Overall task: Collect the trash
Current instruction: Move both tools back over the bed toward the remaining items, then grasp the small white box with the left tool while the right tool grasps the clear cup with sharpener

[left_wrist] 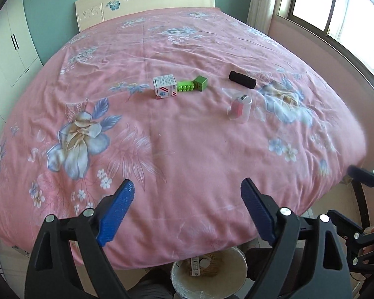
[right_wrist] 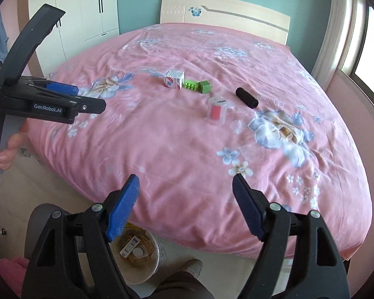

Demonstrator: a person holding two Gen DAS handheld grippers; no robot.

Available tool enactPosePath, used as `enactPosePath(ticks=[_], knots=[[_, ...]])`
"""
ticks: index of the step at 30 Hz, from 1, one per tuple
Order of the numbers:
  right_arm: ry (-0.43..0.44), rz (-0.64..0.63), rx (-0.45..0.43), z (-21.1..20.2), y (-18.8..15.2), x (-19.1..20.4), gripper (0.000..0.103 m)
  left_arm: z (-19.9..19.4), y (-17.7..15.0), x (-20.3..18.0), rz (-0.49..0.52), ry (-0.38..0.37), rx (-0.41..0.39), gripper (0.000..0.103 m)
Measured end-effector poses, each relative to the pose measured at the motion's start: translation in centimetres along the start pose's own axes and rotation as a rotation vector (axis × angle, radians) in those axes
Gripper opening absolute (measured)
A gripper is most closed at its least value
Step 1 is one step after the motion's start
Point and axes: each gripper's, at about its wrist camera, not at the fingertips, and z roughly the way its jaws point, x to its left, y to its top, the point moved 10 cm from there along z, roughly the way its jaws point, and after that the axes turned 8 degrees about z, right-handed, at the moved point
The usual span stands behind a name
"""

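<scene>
Bare bedspread (left_wrist: 187,154) lies open before the clustered box (left_wrist: 165,86) and cup (left_wrist: 239,108).

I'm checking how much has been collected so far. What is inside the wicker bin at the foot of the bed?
The wicker bin holds a small white carton and a round white piece. The right gripper covers its left side; anything underneath is hidden.

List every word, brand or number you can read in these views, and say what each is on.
"GenRobot.AI": white lettering on the black body of the left gripper.
Small white carton with red stripes: print too small to read.
White carton inside the woven bin on the floor: print too blurred to read.
</scene>
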Motion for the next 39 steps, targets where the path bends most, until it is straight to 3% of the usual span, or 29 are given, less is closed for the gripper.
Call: enactPosePath(ticks=[6,13,28,39], knots=[[0.017,0.017,-0.041,2.0,4.8,-1.5,0.078,2.7,4.6,1.2,-0.025,0.025,-0.003,0.091],[0.035,0.038,-0.016,6.7,7.9,-2.8,0.078,7.5,8.6,2.8,-0.062,0.035,0.023,0.091],[0.051,0.085,0.073,18.9,10.6,-5.7,0.078,19.5,14.6,7.4,-0.226,0.044,0.107,0.091],[0.038,0.094,0.133,26.1,10.4,-6.6,0.078,26.7,16.1,9.2,-0.289,0.061,0.137,0.091]])
